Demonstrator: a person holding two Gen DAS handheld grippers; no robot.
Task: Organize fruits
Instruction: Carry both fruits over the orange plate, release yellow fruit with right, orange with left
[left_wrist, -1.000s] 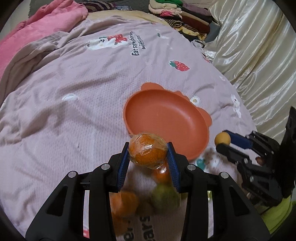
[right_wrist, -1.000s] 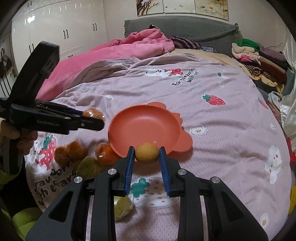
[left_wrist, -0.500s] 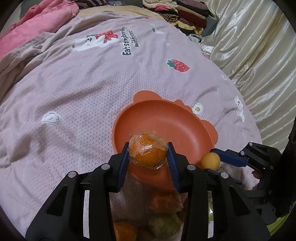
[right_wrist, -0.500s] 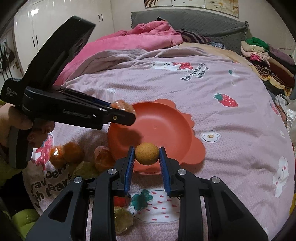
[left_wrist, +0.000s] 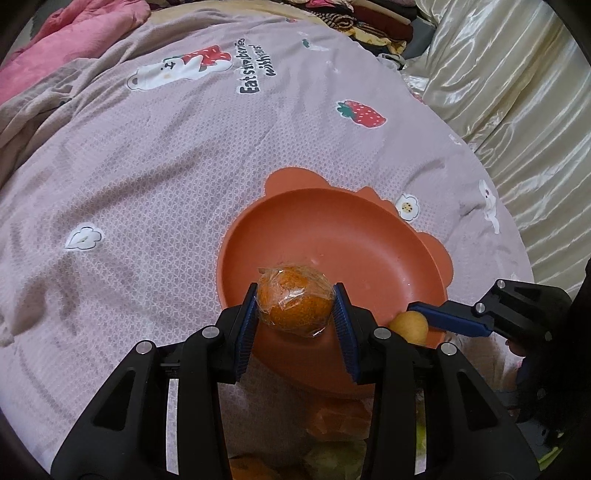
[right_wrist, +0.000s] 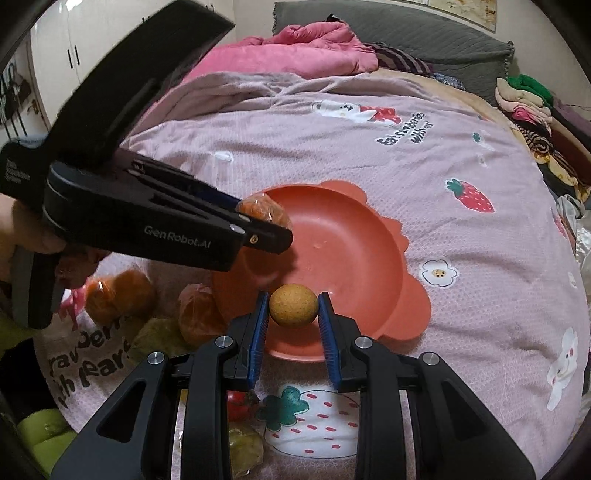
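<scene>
Two fruits are riding in my grippers at once, none lying in the bowl yet. Working left to right in the right wrist view: several wrapped oranges (right_wrist: 118, 299) and a greenish fruit (right_wrist: 155, 338) are sitting loose on the bedspread (right_wrist: 369, 147), just beside the bowl's near-left rim. More fruit, a small red one (right_wrist: 238, 404) and a yellowish one (right_wrist: 245, 448), is lying under my right gripper.

I am holding the left gripper (left_wrist: 295, 314) over the near-left edge of the orange bowl (left_wrist: 351, 236), its jaws clamped on a plastic-wrapped orange (left_wrist: 293, 308). Orange is hanging above the bowl's inner slope, not touching it as far as I can judge.

I am holding the right gripper (right_wrist: 293, 306) at the bowl's near rim, jaws pinching a small tan round fruit (right_wrist: 293, 305), also clear of the bowl floor.

Bowl interior is showing bare. Judging progress: early. Both carried fruits are awaiting release; the loose pile on the bed is waiting after that.
</scene>
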